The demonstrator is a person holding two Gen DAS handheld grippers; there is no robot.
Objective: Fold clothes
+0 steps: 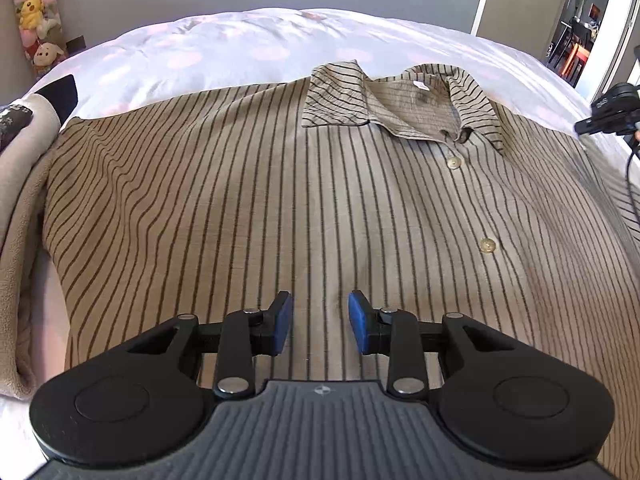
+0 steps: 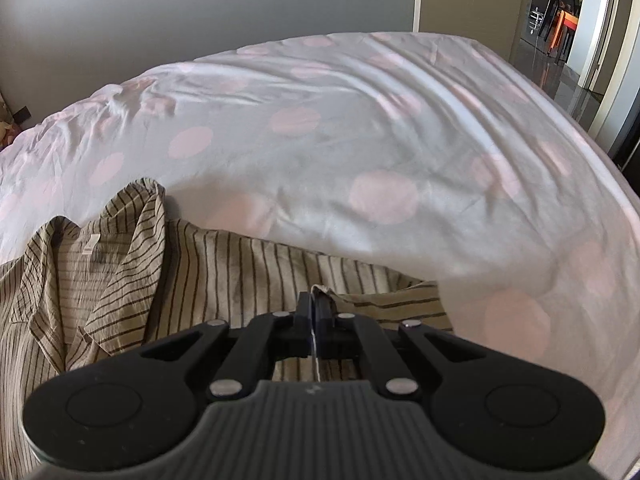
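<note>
From the left wrist camera, we see a tan striped shirt [image 1: 280,184] spread front-up across a bed [image 1: 224,44] covered in a pale sheet with pink dots, its collar [image 1: 404,96] toward the far side and its buttons done up down the placket. Our left gripper [image 1: 320,322] hovers low over the shirt's lower body, blue pads apart and holding nothing. A beige fleece garment [image 1: 20,216] lies bunched at the left edge, and the right gripper shows small at the far right.

From the right wrist camera, our right gripper [image 2: 315,312] has its fingers pressed together on a pinch of the shirt's edge [image 2: 320,290], near the shoulder or sleeve; which exactly, we cannot tell. The collar sits open to its left.

We judge the cloth thin, light and limp: it will sag and wrinkle between holds, so seams, hem corners and shoulder points look the surest places to grip.
</note>
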